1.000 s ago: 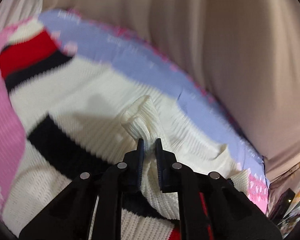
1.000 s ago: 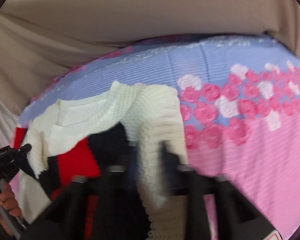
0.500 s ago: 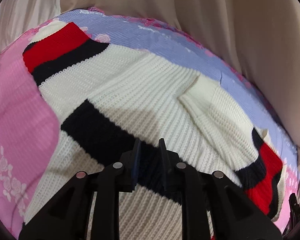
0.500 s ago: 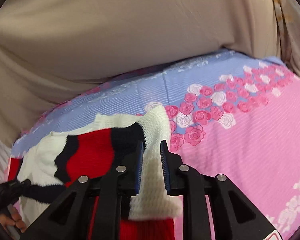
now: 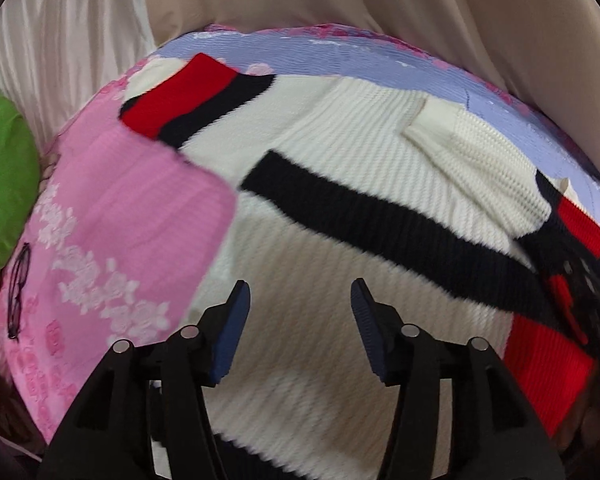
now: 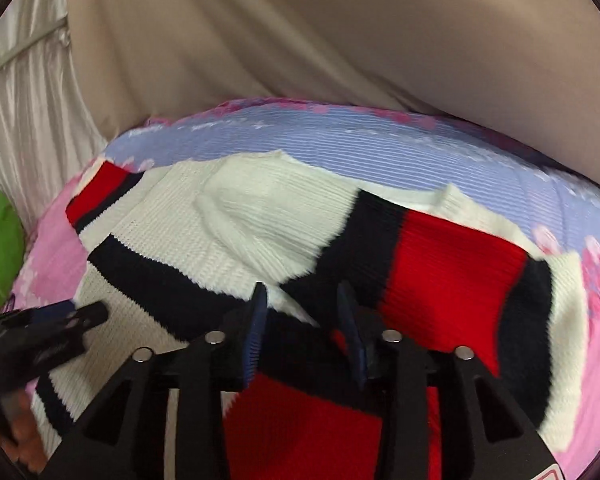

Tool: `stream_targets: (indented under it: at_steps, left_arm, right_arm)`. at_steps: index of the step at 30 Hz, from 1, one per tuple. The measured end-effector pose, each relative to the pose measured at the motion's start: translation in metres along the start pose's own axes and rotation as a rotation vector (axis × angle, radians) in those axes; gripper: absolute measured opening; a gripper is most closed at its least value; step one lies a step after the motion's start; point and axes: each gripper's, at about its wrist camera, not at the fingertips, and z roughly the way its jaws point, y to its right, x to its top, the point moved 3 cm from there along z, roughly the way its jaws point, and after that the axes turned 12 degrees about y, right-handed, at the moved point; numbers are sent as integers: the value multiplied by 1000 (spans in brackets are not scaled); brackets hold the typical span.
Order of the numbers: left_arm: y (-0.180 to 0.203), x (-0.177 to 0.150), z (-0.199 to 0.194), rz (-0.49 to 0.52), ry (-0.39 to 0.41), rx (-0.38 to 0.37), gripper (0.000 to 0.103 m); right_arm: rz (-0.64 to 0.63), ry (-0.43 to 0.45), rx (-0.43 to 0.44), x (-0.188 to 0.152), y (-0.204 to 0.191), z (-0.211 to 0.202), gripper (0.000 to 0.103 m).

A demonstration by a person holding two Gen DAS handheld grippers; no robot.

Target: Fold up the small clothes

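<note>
A small white knit sweater (image 5: 340, 152) with black and red stripes lies on a pink and lilac flowered bedspread (image 5: 132, 208). Its right sleeve is folded across the body, with the red band (image 6: 452, 256) on top. My left gripper (image 5: 300, 300) is open and empty above the sweater's white lower part. My right gripper (image 6: 302, 300) is open just above the folded sleeve. The left gripper also shows in the right wrist view (image 6: 48, 328) at the lower left.
Beige draped cloth (image 5: 420, 12) hangs behind the bed. A green object (image 5: 0, 184) sits at the left edge. A pair of glasses (image 5: 18, 292) lies on the pink part of the bedspread at the left.
Both grippers have opened. The left let go of the white sleeve, which now lies folded on the body. The right laid the red-striped sleeve across the sweater and released it.
</note>
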Motion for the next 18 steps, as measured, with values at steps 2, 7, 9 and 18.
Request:
stream_targets:
  at_steps: [2, 7, 9, 18]
  left_arm:
    - [-14, -8, -6, -8, 1, 17, 55]
    - [-46, -24, -15, -18, -13, 28, 55]
    - [-55, -27, -17, -14, -14, 29, 55]
    - [-65, -35, -24, -49, -23, 5, 62]
  right_arm:
    - [-11, -22, -15, 2, -4, 21, 40]
    - [42, -43, -34, 3, 2, 56, 36]
    - [103, -44, 10, 12, 5, 52, 11]
    - [-38, -81, 24, 8, -29, 70, 45]
